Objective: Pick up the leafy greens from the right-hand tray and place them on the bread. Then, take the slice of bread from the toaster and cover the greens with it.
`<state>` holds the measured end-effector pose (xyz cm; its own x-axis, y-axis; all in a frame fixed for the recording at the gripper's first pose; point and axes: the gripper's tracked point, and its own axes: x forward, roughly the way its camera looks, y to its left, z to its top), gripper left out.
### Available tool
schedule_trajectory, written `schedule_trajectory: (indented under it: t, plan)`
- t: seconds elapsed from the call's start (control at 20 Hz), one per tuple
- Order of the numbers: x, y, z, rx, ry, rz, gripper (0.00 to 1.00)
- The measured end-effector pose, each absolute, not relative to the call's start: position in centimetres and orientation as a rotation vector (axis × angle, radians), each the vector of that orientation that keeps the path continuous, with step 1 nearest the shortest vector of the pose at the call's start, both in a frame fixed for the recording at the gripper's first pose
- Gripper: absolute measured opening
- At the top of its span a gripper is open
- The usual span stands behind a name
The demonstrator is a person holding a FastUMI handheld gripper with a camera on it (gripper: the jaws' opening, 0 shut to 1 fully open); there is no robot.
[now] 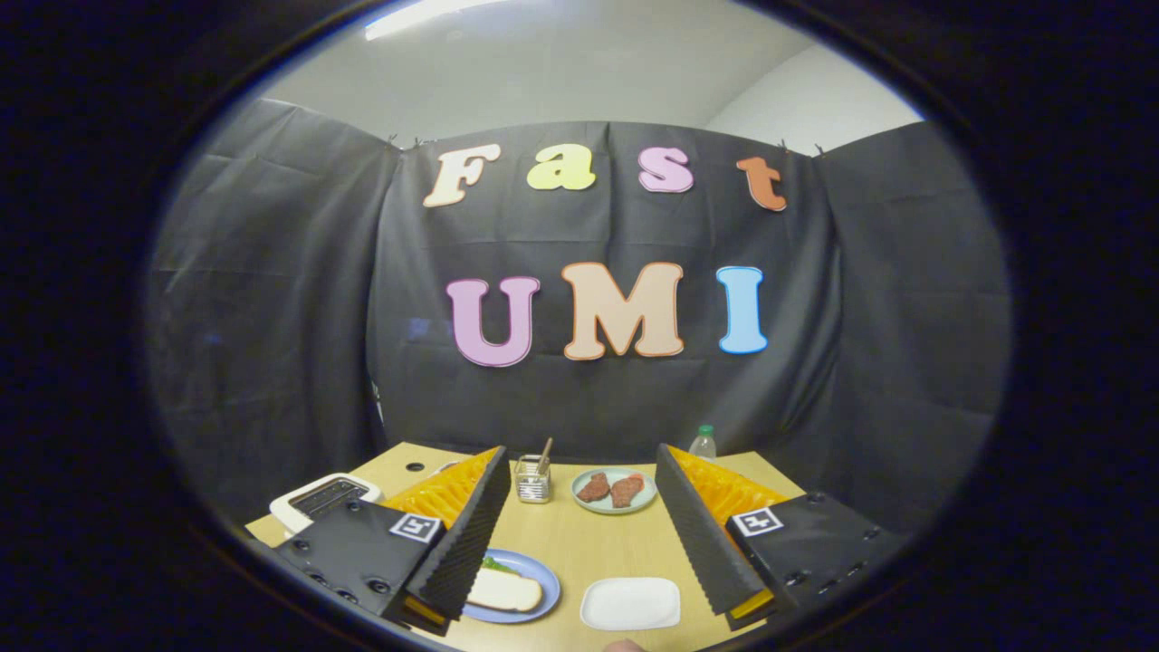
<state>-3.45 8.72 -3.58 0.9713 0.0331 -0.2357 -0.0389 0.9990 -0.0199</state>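
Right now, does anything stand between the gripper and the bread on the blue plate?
Nothing visible does. The open, empty gripper hangs over the bread, which lies on the blue plate partly hidden under the left finger.

I see the gripper [579,534] with its fingers spread wide apart above the table [579,552], nothing between them but open tabletop. Just beside the left finger [466,534] sits a plate [534,593] with a slice of bread [502,593] lying on it and greens [496,564] tucked under the bread's far edge. To the right of that plate, between the fingers, lies a tray [630,603]. Beyond them, toward the wall, a jar [532,480] stands left of a dish [614,491] carrying two pieces of meat [610,489]. A bottle [703,442] stands behind the dish to its right. The toaster [321,498] sits at the table's left, behind the left finger.
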Motion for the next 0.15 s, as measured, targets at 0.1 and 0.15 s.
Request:
schedule_trajectory:
  t: [0.1, 0.15]
  plan:
    - [-3.45, 8.60, -2.58, -0.004, 0.212, 0.026, 1.00]
    - [-3.45, 8.27, -2.33, -0.006, 0.205, 0.016, 1.00]
